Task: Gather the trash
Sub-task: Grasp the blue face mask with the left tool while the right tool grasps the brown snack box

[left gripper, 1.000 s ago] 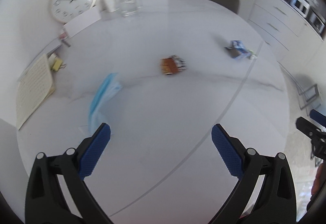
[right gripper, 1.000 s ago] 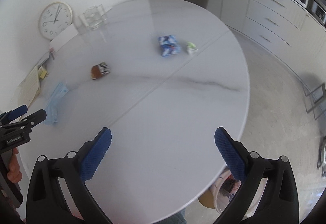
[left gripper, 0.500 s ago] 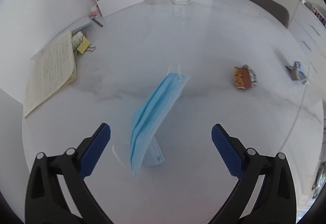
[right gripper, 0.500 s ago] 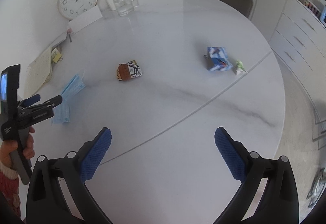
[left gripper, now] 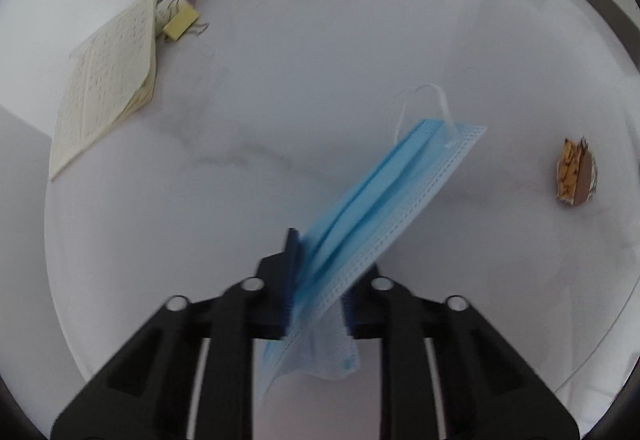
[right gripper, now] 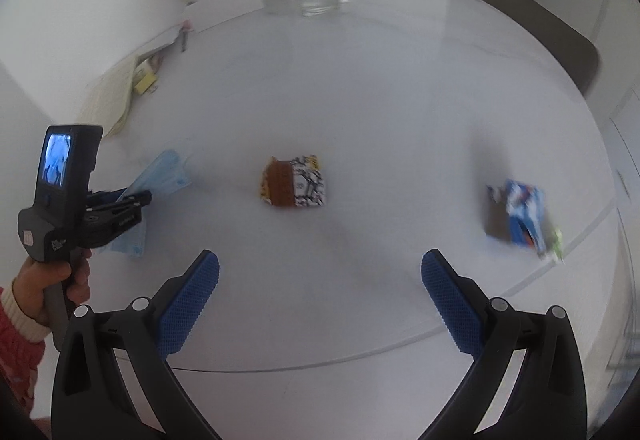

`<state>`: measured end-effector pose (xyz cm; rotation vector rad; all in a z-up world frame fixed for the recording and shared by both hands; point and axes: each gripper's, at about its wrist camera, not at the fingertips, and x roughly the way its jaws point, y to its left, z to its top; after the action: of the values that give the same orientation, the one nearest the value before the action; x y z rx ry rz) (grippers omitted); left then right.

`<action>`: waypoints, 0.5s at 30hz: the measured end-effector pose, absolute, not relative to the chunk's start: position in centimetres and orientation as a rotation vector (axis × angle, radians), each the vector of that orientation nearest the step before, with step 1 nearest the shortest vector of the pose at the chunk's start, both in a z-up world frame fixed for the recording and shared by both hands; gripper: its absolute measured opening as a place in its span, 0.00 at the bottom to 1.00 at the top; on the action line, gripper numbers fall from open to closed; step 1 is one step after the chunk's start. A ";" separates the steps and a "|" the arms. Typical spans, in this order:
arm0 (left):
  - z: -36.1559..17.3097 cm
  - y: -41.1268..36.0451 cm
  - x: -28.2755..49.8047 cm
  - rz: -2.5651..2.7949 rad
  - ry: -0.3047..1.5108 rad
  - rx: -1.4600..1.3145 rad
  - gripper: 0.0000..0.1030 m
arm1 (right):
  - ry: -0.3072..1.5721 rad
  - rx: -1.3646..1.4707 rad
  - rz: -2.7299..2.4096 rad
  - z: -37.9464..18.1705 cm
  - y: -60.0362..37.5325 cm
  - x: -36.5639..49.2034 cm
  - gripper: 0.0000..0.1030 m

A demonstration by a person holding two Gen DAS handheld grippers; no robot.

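The round white table (right gripper: 380, 111) fills both views. At lower centre of the left wrist view, the left gripper (left gripper: 316, 280) is clamped on the near end of a blue face mask (left gripper: 384, 195), whose far end slants toward the upper right. The right gripper (right gripper: 320, 304) is spread wide and holds nothing, facing a snack wrapper (right gripper: 294, 181) mid-frame. The first pickup looks underway; next, the mask needs lifting clear.

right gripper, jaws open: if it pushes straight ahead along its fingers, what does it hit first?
Most likely the brown snack wrapper, lying on the white table roughly in line with the right gripper, slightly left of centre. Nothing lies between. Depth is unclear; on a steeper path it would meet bare tabletop first.
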<state>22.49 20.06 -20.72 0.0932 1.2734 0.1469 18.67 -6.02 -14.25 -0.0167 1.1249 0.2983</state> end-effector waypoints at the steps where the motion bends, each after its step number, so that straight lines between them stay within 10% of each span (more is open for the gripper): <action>1: -20.4 20.5 22.3 0.141 1.278 0.042 0.11 | 1.121 -0.051 0.344 -14.5 -5.7 19.1 0.98; 15: -16.9 19.2 18.2 0.066 1.310 -0.128 0.09 | 1.087 -0.763 0.964 -20.2 1.5 25.5 0.91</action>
<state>18.19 19.21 -16.93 -0.1276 1.3095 0.0660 25.49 1.49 -20.20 -0.7627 1.0874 0.9644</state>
